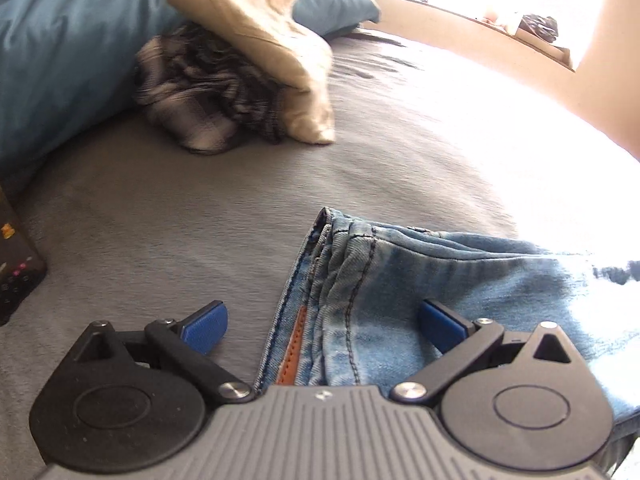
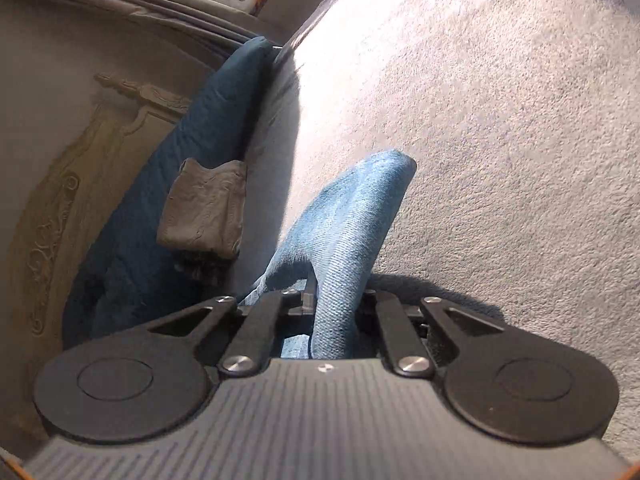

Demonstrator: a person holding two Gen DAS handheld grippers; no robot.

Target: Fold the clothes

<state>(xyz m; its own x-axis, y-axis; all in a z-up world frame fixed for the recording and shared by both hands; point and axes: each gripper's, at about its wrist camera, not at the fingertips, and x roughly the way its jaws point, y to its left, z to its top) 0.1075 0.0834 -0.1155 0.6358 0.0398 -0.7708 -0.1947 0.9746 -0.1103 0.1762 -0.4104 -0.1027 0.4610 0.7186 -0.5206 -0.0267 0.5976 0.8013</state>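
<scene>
Left wrist view: the left gripper (image 1: 324, 326) hangs wide open over the waistband corner of the jeans (image 1: 400, 276), blue pads (image 1: 206, 326) spread either side, gripping nothing. The jeans lie flat on the grey bedspread (image 1: 160, 216). Further back, a beige garment (image 1: 272, 52) lies over a plaid one (image 1: 200, 96), against a blue pillow (image 1: 60, 60).

Right wrist view: the right gripper (image 2: 334, 300) is clamped tight on a fold of the jeans (image 2: 352, 216), lifted off the bedspread (image 2: 500, 140).

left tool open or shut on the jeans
Open. The left tool has its blue pads set wide apart, straddling the waistband edge of the jeans without pinching the denim.
</scene>
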